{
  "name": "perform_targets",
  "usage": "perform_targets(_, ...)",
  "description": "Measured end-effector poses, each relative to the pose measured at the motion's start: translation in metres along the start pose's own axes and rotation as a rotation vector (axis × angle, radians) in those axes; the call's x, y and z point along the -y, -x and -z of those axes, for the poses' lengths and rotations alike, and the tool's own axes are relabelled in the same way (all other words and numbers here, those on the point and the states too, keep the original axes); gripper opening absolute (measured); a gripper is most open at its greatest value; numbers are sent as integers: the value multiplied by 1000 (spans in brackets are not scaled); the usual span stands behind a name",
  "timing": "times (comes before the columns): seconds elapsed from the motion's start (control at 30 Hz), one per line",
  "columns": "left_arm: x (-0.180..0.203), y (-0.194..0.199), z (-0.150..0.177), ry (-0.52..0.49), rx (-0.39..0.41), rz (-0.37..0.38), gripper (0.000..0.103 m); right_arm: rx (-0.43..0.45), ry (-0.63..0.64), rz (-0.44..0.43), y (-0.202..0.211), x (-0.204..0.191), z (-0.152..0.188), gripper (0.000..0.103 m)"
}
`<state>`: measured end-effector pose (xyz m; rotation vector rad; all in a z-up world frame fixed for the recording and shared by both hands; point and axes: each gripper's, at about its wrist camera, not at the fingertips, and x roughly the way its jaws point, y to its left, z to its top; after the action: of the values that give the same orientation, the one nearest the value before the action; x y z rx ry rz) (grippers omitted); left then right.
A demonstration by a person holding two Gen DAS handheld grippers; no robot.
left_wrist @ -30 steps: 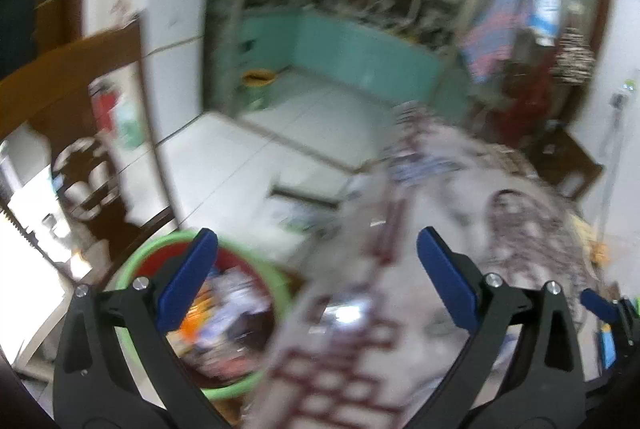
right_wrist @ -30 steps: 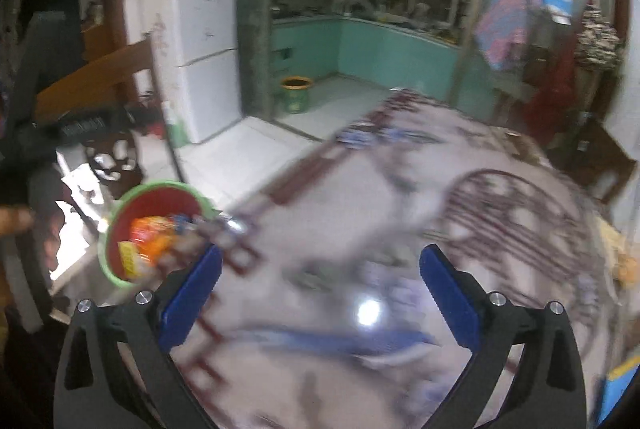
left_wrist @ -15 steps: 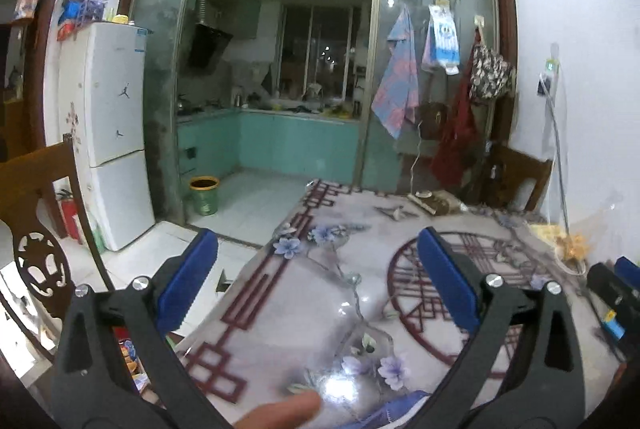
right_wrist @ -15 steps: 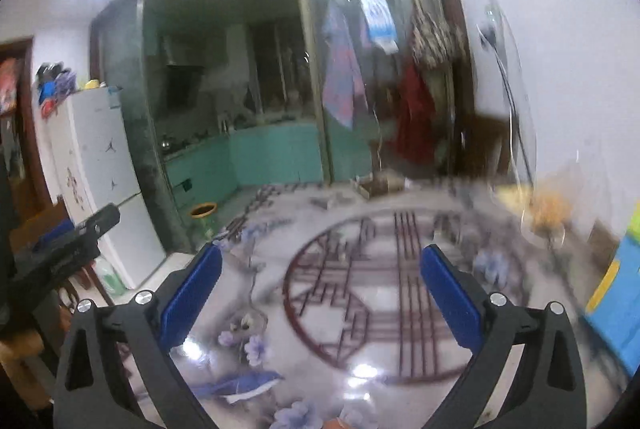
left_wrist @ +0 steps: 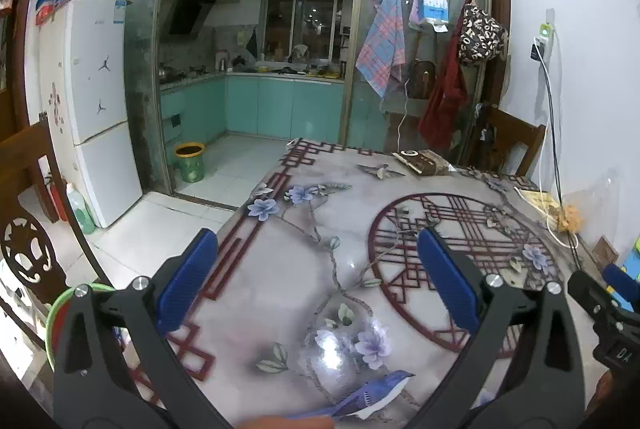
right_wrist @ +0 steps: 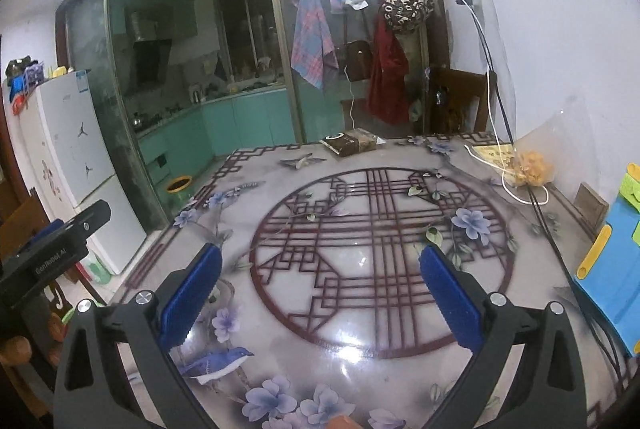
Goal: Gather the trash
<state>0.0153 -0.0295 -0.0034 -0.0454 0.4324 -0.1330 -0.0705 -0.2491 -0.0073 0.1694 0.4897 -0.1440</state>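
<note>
Left gripper [left_wrist: 316,277]: one, held level just above the near table edge, its two blue pads spread wide with nothing between them; judged to be idle and looking for the next piece

Right gripper [right_wrist: 320,285]: one, beside the left and likewise parted wide and empty, aimed across the middle of the table [right_wrist: 360,269]

Green bin [left_wrist: 54,313]: only one arc of its rim showed, low at the left beside the table corner and below table height; judged to be the place the trash went, set within reach of the left hand

Trash on the near table: none could be picked out; the printed flowers and bird belonged to the table cover

Blue and yellow toy [right_wrist: 612,261]: one, against the right edge by the wall, out of the way; probably no trash

Clear bag with orange contents [right_wrist: 528,165]: one, at the right side near the wall, lying on a yellow sheet with a white cable looped round it; whether it was trash could not be told

Dark packet [right_wrist: 352,141]: one, flat at the far edge of the table, well apart from both grippers; judged the likeliest thing left to collect

Wooden chair [right_wrist: 456,101]: one, pushed in behind the far edge

Small green basket [left_wrist: 190,163]: one, on the kitchen floor beyond the table

Fridge [left_wrist: 92,101]: one, standing far left
</note>
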Motion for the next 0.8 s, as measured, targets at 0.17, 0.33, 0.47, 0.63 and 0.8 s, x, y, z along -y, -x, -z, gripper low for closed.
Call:
perform_targets(0.17, -2, 2, 0, -6, 0, -4, 98, -2, 36, 9, -1, -6, 3, 96)
perform_targets(0.33, -9, 4, 1, -1, -4, -15, 98, -19, 52, 15, -5, -10, 6, 96)
perform_targets(0.47, -12, 3, 0, -2, -7, -20, 98, -27, 50, 16, -7, -10, 7, 96)
perform_targets(0.63, -13, 3, -1, -6, -7, -30, 98, -30, 57, 17, -7, -11, 7, 96)
perform_targets(0.8, -13, 3, -1, -10, -6, -33, 98, -31, 54, 17, -7, -11, 8, 96)
